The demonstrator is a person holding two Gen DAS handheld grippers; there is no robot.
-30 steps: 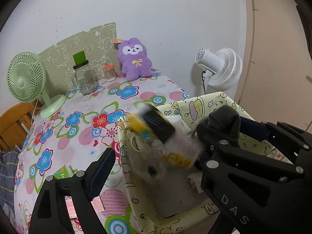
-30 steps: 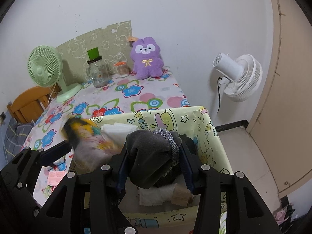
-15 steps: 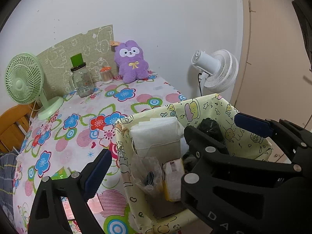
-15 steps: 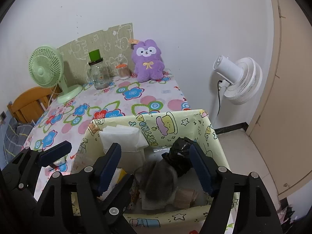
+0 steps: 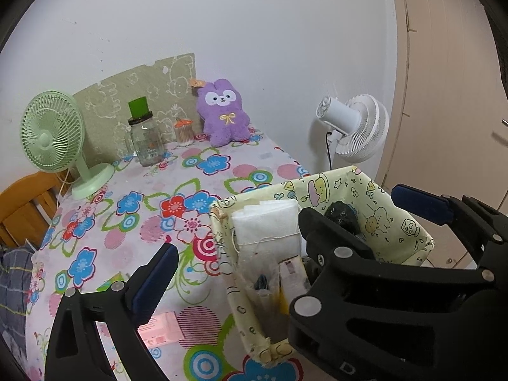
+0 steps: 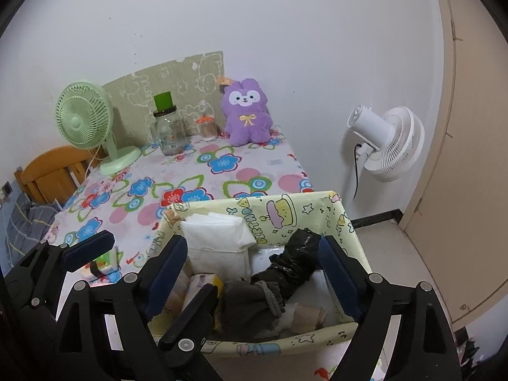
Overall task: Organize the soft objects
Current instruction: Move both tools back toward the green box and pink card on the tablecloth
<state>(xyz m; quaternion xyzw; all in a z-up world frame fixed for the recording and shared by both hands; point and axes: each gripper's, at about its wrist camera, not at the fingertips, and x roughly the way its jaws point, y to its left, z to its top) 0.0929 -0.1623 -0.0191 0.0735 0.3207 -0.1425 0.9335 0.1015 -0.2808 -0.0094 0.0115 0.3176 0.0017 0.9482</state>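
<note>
1. The pale yellow fabric storage bin with cartoon prints (image 6: 276, 211) sits at the near edge of the flower-patterned desk (image 6: 203, 171). It holds a white folded cloth pad (image 6: 219, 238), a crumpled black plastic bag (image 6: 295, 263) and a dark grey knitted piece (image 6: 250, 304).
2. The right gripper (image 6: 250, 273) hovers right over the bin, fingers spread wide and empty.
3. The left gripper (image 5: 235, 247) stands at the bin's left wall, also spread and holding nothing.
4. The one soft thing outside the bin is the purple plush bunny with a yellow bow (image 6: 247, 111), upright against the wall at the desk's far edge, straight beyond the bin.
5. Neither gripper is clearly nearer; I judge either must reach forward over the bin's far wall, closing across the plush's upright body.
</note>
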